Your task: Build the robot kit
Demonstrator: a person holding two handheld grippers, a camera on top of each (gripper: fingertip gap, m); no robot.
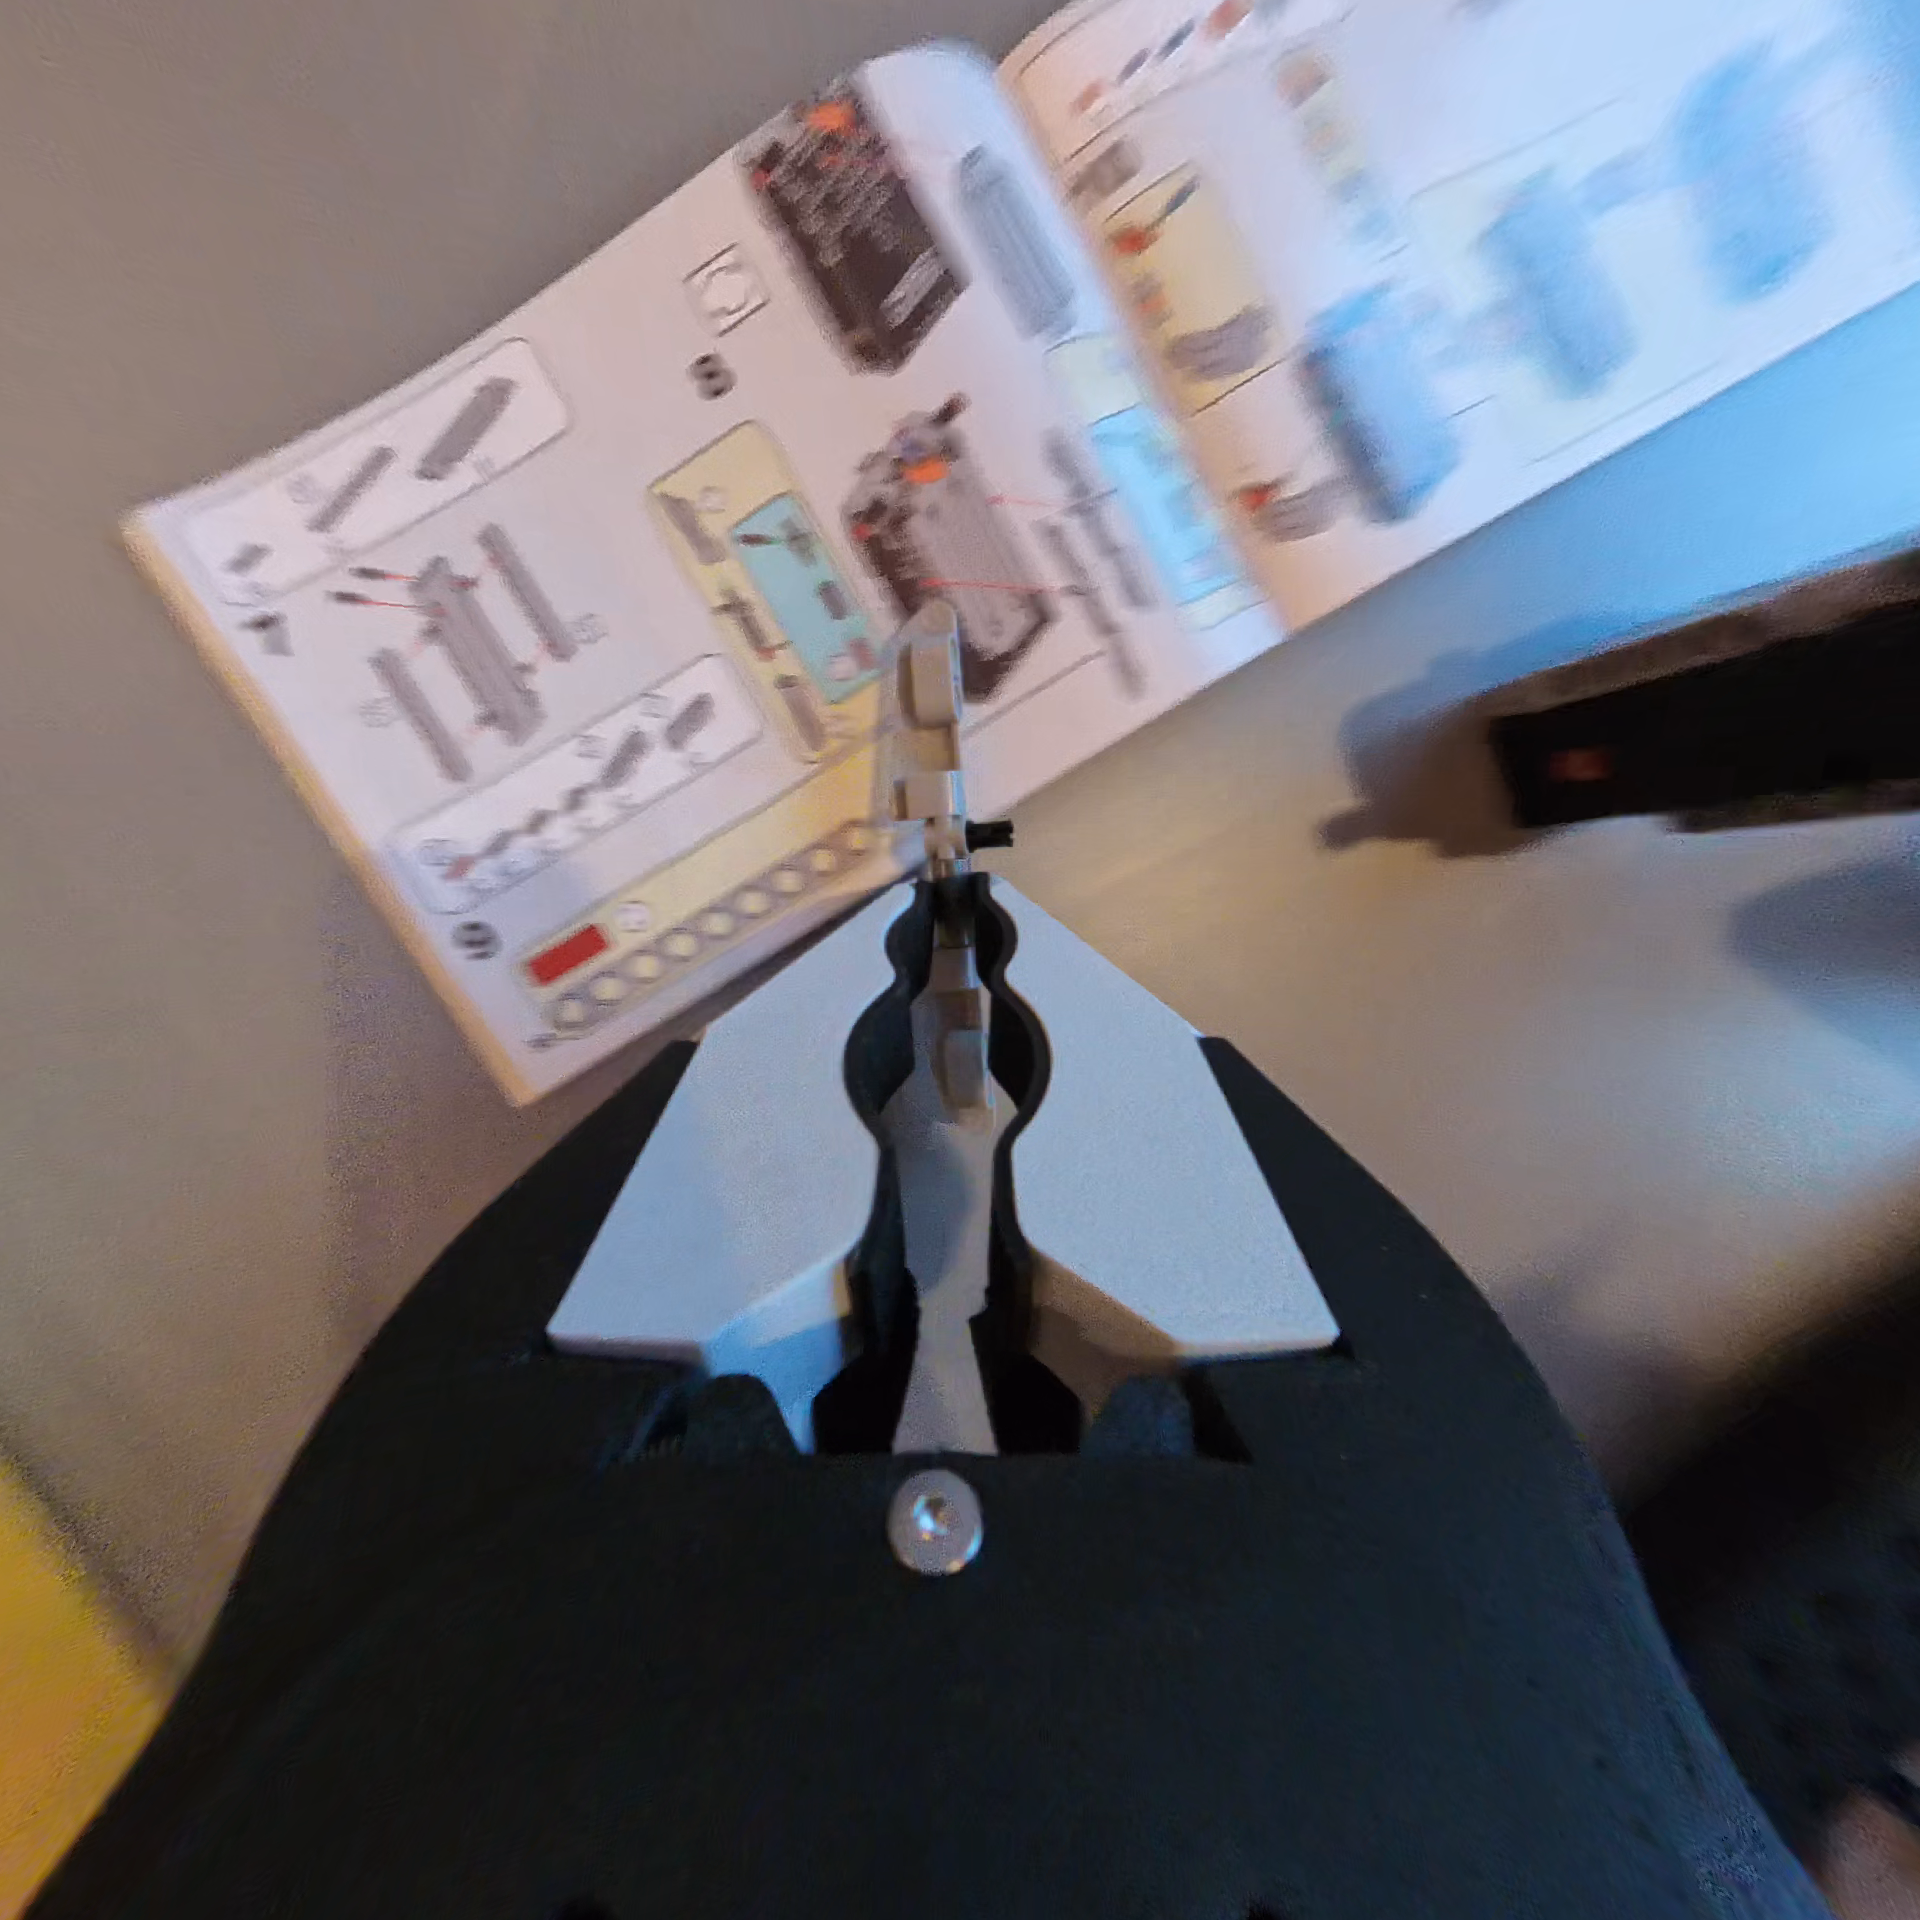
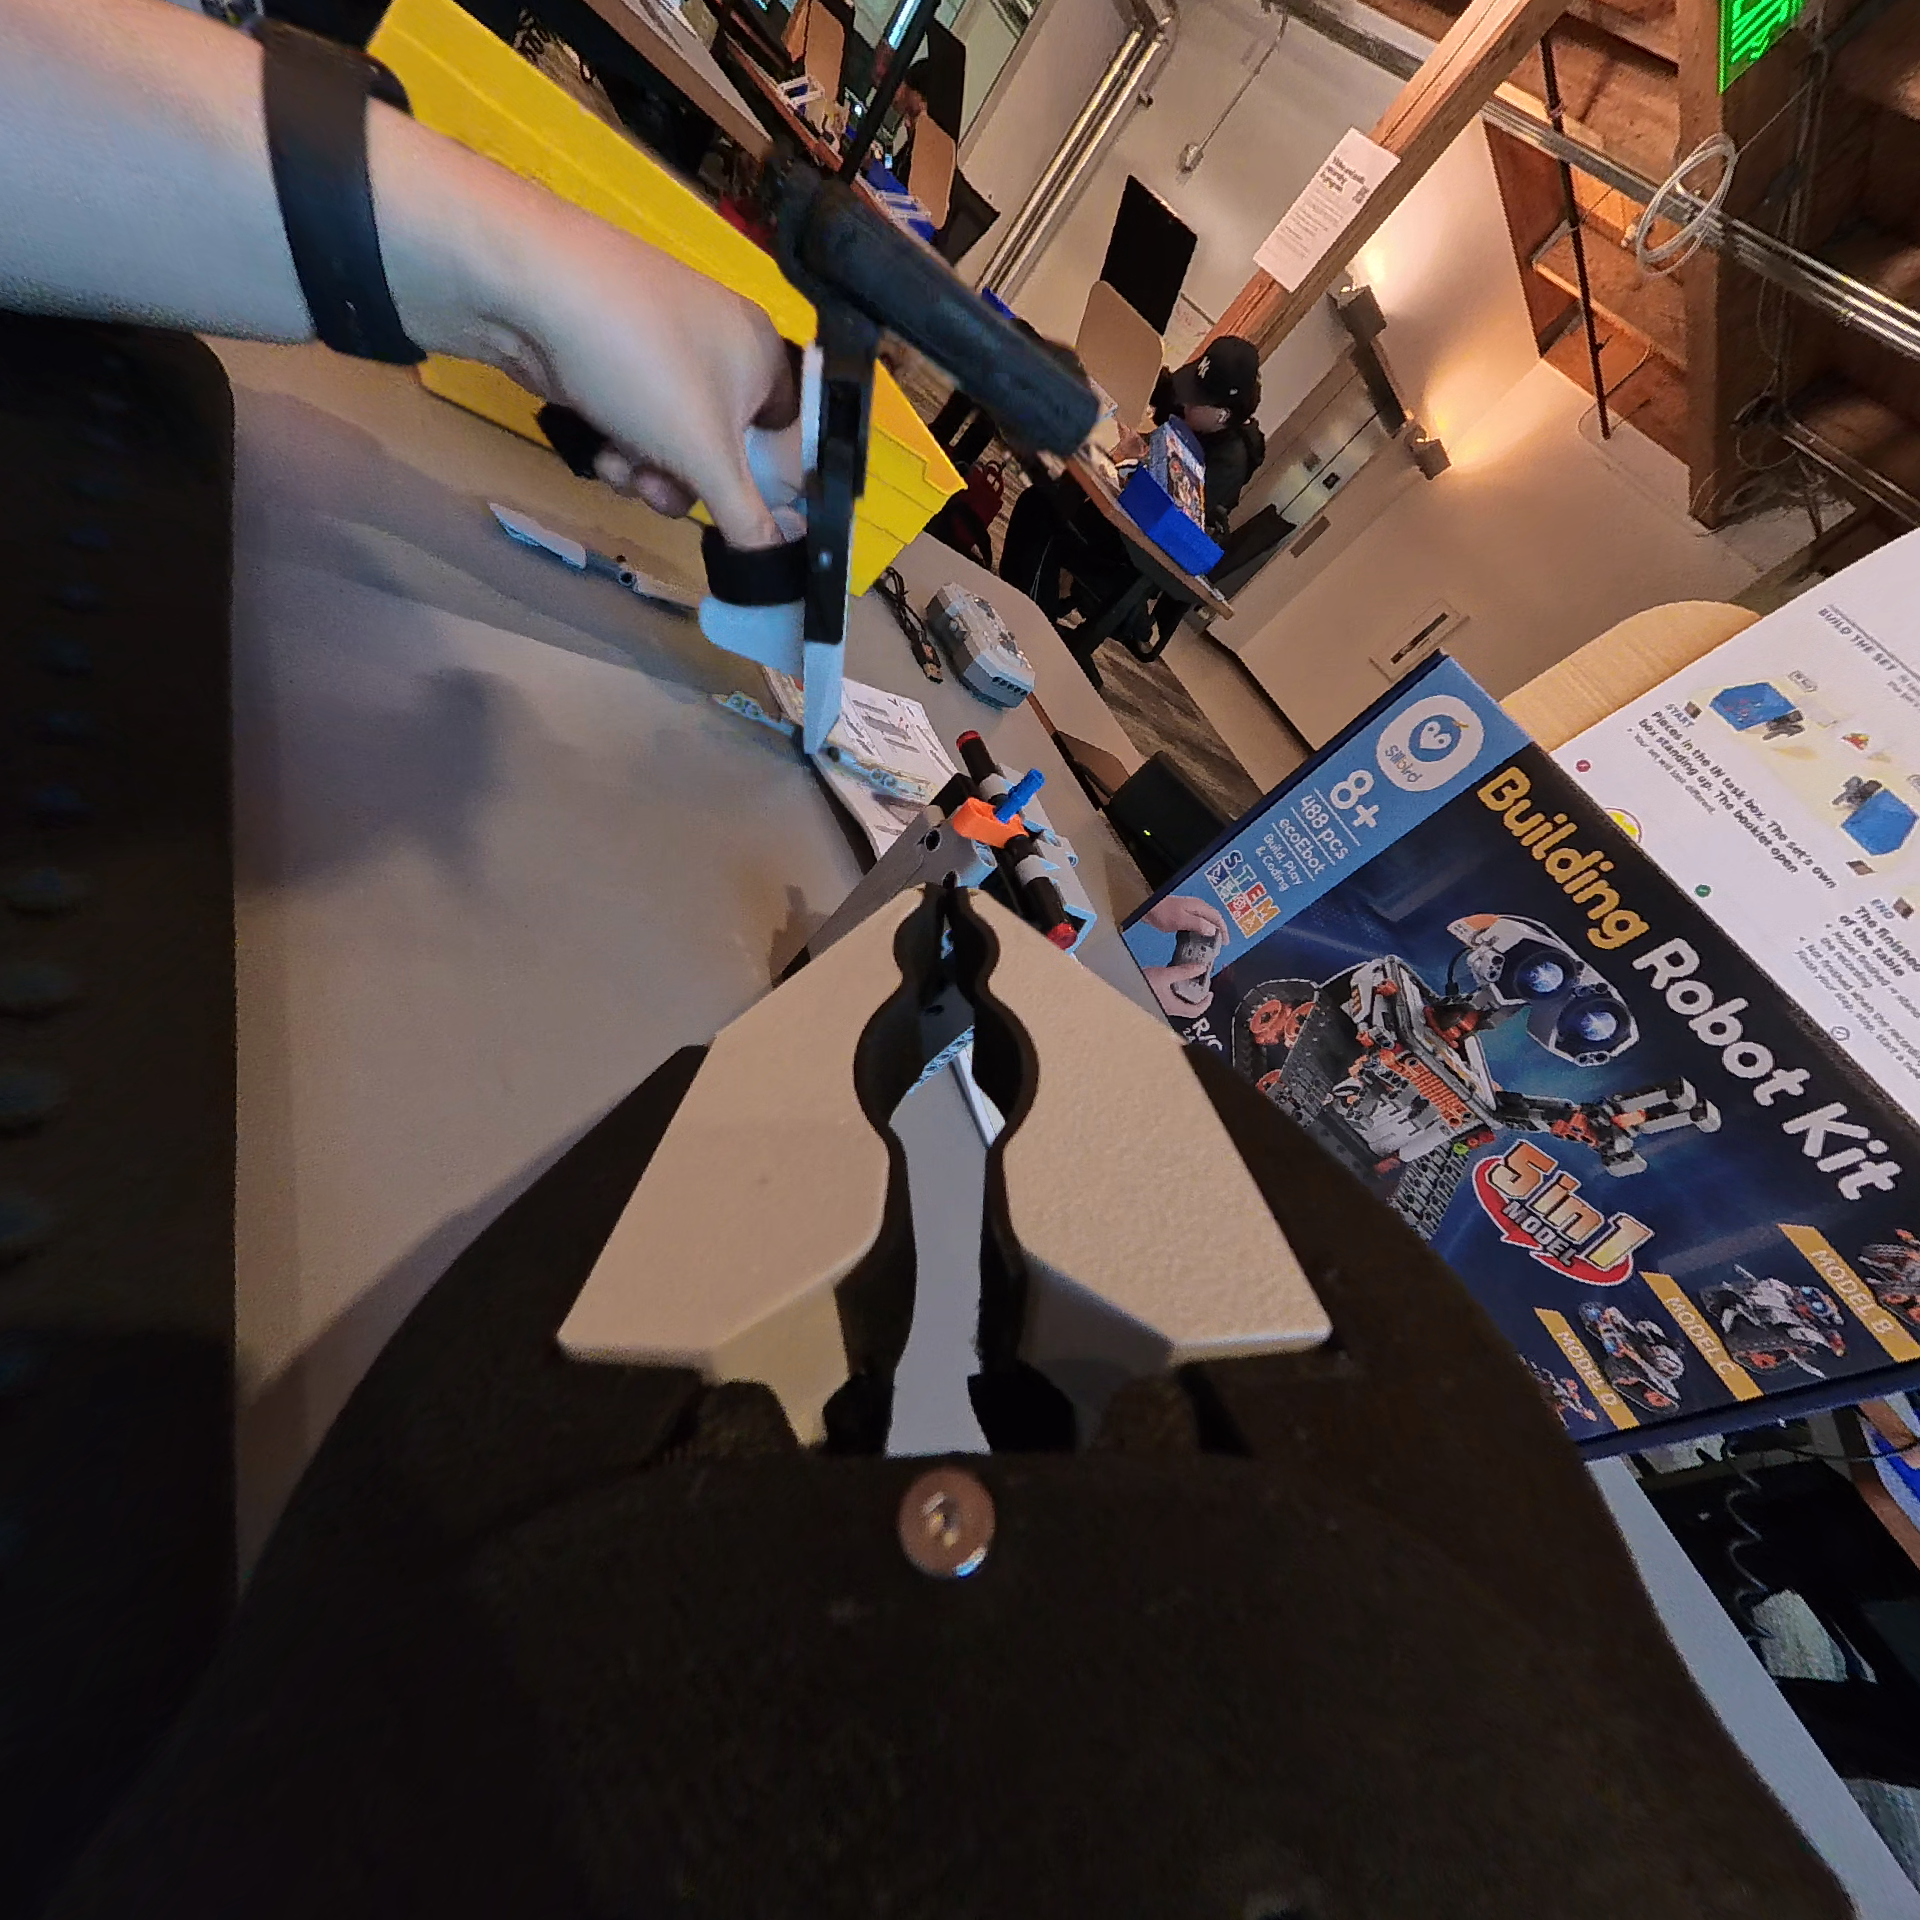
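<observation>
My left gripper is shut on a light grey beam seen edge-on. The beam runs back between the fingers and sticks out ahead over an open instruction booklet. A short black pin juts from the beam just past the tips. The view is blurred. My right gripper is shut on a grey brick assembly with an orange connector, a blue pin and a black axle. The right wrist view also shows the left gripper, held by a hand, with its tip low over the booklet.
A yellow bin stands at the far side of the beige table. A blue kit box and a white printed sheet lie at the right. A grey hub block sits beyond the booklet. A dark box lies to the right of the booklet. Tip to tip, the grippers are about 25 cm apart.
</observation>
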